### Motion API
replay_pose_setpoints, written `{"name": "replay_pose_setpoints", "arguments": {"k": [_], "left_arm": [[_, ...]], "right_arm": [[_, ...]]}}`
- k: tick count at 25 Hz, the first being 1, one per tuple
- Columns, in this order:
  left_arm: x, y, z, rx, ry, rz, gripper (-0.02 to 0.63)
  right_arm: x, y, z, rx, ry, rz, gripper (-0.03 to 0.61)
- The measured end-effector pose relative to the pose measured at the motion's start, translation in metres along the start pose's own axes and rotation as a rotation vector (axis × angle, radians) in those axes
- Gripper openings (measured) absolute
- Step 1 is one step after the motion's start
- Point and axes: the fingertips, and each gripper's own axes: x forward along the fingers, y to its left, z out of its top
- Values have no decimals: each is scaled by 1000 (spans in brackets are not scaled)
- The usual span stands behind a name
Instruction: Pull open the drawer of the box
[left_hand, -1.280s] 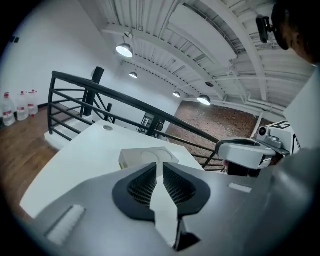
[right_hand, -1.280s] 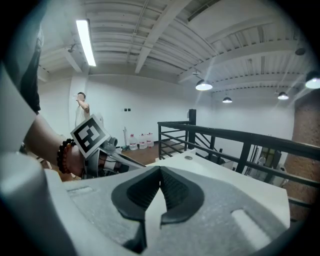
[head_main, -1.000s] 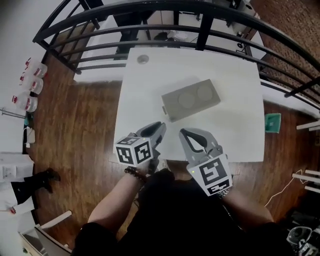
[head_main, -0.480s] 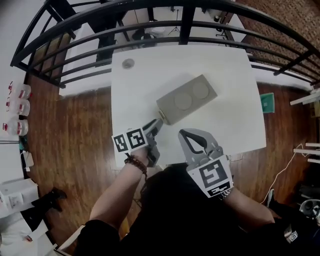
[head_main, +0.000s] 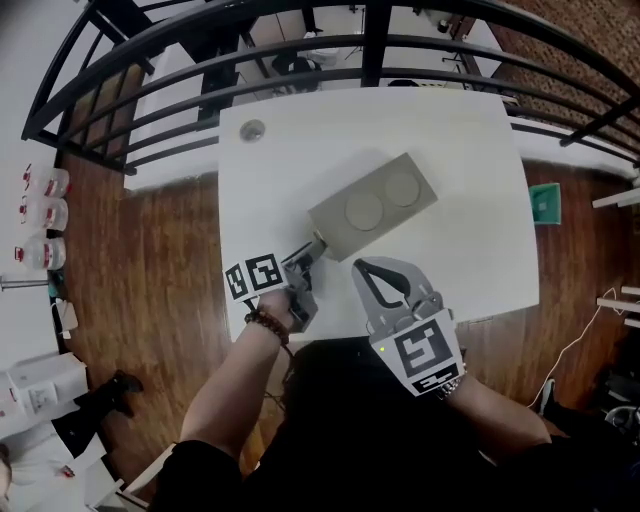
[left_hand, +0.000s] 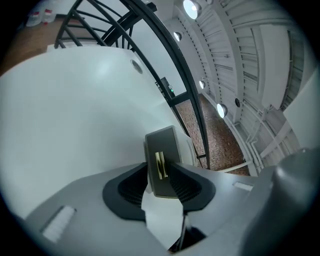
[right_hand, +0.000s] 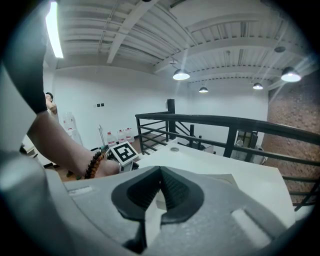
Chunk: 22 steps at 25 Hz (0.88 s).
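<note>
A dark wooden floor (head_main: 150, 260) is filling the left and right of the head view, and a black metal railing (head_main: 250, 55) is curving across the top, crossing in front of whatever is standing behind it. A white table (head_main: 470, 150) is taking up the middle, its near edge hidden by the person (head_main: 340, 430), whose dark clothing is filling the bottom of the frame. The grey box (head_main: 372, 205) is lying slantwise at the centre of the table, showing two round hollows on its top and pointing its lower-left end at the left gripper (head_main: 312, 252). In the left gripper view that end is showing as a dark drawer front (left_hand: 162, 150) with a slim brass handle (left_hand: 160, 165); the jaws are spreading apart with the drawer front standing between them, and how far the drawer is sitting out of the box is hard to make out. The right gripper (head_main: 360, 268) is hovering just right of the box's near end, its jaws clenched tip to tip on nothing. Each gripper's marker cube (head_main: 252, 276) is carrying black-and-white square patterns, not letters. Bottles (head_main: 40, 215) with red labels are standing at the left edge, their print too small to read. A green thing (head_main: 545, 198) is lying on the floor at the right, a small round disc (head_main: 252, 129) is sitting at the table's upper-left corner, and a beaded bracelet (head_main: 268, 325) is circling the left wrist.
</note>
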Motion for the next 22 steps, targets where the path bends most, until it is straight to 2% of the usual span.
{"name": "replay_pose_setpoints", "arguments": {"k": [3, 6, 8, 10, 16, 22], "left_arm": [[3, 0, 1, -54, 0, -29, 138], [2, 0, 1, -69, -10, -47, 135], [3, -1, 3, -84, -23, -62, 69], [3, -1, 2, -98, -21, -79, 57], [1, -1, 1, -68, 12, -85, 48], [-16, 12, 0, -60, 39, -66, 46]], "right_arm": [[3, -1, 0, 0, -4, 26, -8], [5, -2, -2, -4, 3, 45, -8], [8, -5, -5, 1, 13, 45, -8], [11, -6, -6, 10, 16, 38, -8], [17, -4, -6, 39, 27, -2, -8], [22, 19, -6, 51, 36, -27, -8]]}}
